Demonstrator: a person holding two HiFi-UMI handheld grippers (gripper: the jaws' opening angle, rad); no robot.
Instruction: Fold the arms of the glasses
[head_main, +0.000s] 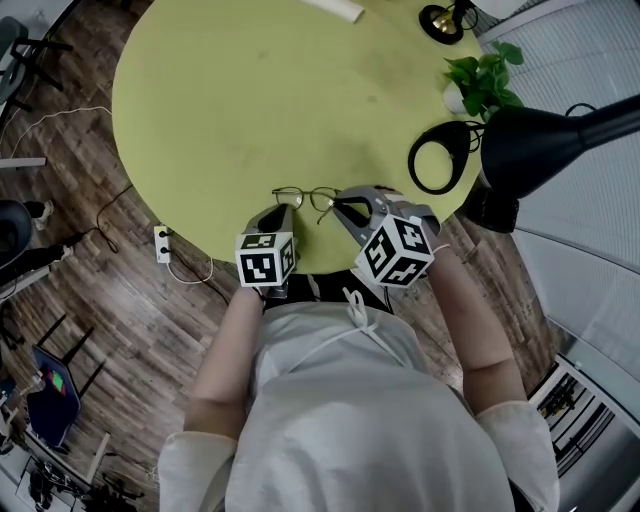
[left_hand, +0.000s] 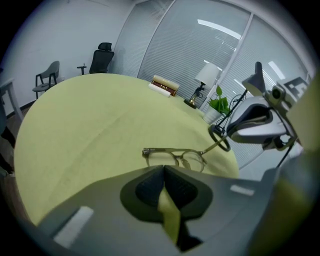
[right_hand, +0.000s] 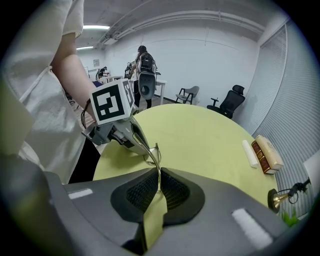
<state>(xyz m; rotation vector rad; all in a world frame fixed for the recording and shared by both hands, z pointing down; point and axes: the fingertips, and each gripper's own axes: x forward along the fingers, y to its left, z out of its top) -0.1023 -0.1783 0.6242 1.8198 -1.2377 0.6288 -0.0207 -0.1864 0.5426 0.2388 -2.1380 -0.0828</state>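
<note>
On the round yellow-green table (head_main: 200, 100), near its edge, starting the fold: pinching one arm (left_hand: 216, 145) of the thin olive-rimmed glasses (head_main: 305, 196) in the right gripper (right_hand: 159, 175), with the left gripper (left_hand: 164, 169) pressed shut and empty beside the frame; next, likely swinging that arm inward.

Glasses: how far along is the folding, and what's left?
Done: no arm visibly folded yet. In hand: the right gripper is shut on one glasses arm, which sticks out from the glasses on the table. The left gripper, shut and empty, sits near the frame. Left: swing that arm in; the other arm is hidden.
</note>
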